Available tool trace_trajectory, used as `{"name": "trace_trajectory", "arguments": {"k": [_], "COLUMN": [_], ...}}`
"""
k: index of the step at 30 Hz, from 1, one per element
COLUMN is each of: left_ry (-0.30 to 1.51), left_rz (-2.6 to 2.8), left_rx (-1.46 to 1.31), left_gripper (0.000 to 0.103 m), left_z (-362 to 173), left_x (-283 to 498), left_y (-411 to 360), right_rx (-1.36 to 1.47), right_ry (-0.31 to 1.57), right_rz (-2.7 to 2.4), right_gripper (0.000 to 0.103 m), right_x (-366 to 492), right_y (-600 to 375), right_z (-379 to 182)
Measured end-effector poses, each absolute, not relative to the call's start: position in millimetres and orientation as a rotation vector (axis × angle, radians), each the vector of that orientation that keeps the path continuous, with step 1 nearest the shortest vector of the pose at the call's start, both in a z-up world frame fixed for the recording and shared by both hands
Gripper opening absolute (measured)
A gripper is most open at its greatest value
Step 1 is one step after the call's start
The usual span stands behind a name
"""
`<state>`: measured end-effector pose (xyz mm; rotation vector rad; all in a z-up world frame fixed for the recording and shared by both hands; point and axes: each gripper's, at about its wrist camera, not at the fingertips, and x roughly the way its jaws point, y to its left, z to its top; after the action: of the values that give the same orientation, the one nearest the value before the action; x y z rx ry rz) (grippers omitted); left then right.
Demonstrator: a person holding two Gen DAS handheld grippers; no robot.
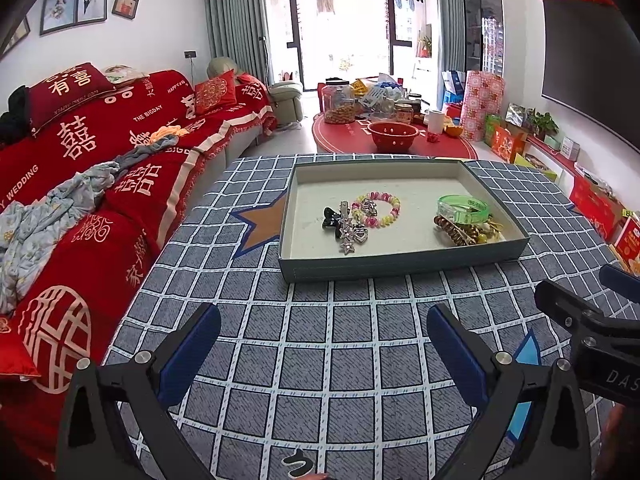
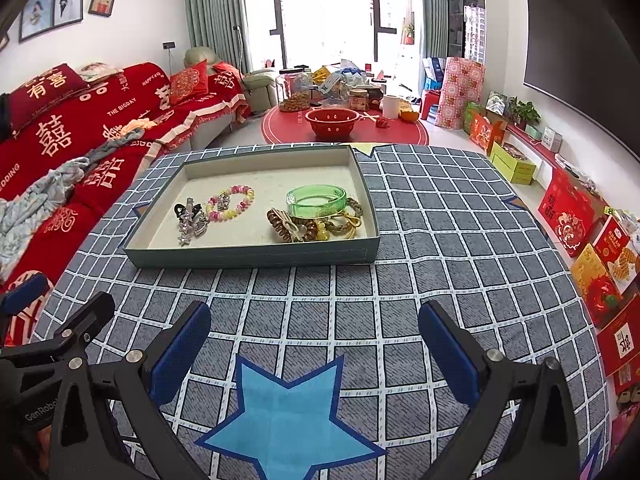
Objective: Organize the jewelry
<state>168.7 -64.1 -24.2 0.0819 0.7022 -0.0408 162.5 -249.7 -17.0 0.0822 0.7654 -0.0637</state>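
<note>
Jewelry sits gathered in a shallow grey-green box tray (image 1: 400, 266) on a table covered by a blue-grey checked cloth (image 1: 320, 360) with star patches. Seen from the left wrist camera, the tray lies at twelve o'clock, well ahead of the left gripper (image 1: 324, 344), whose two blue-padded fingers (image 1: 188, 356) are spread wide apart with nothing between them, hovering over bare cloth. In the tray's middle lies a pink and yellow beaded bracelet (image 1: 380, 210), and touching it at its nine o'clock side is a cluster of a black hair clip (image 1: 332, 218) and silver star and heart charms (image 1: 350, 236). At the tray's three o'clock end a translucent green bangle (image 1: 464, 208) rests on a heap of brown spiral hair ties (image 1: 452, 232) and yellowish cords. From the right wrist camera the same tray (image 2: 256, 258) appears at eleven o'clock, with the bangle (image 2: 316, 202) against its right wall. The right gripper (image 2: 314, 344) is likewise released, its fingers (image 2: 450, 348) wide and empty, above a light blue star patch (image 2: 288, 412). Each gripper shows at the edge of the other's view, side by side and apart. A red-covered sofa (image 1: 100, 152) runs along nine o'clock, and a red colander (image 2: 332, 120) stands on a round red table at twelve o'clock beyond.
</note>
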Motion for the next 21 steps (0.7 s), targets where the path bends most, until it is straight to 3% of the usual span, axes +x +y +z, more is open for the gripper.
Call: {"name": "trace_trajectory", "arguments": {"k": [21], "left_ry": [0.710], "left_rz": [-0.045], "left_rx": [0.081], "left_gripper": [0.103], "left_z": [-24.4], "left_x": [168.8], "left_y": [-63.8], "right_rx": [0.083], "right_ry": [0.764], "right_rz": [-0.059], "right_gripper": [0.103], "right_x": [161.8], "right_y": [-246.5], "right_z": [-15.4]}}
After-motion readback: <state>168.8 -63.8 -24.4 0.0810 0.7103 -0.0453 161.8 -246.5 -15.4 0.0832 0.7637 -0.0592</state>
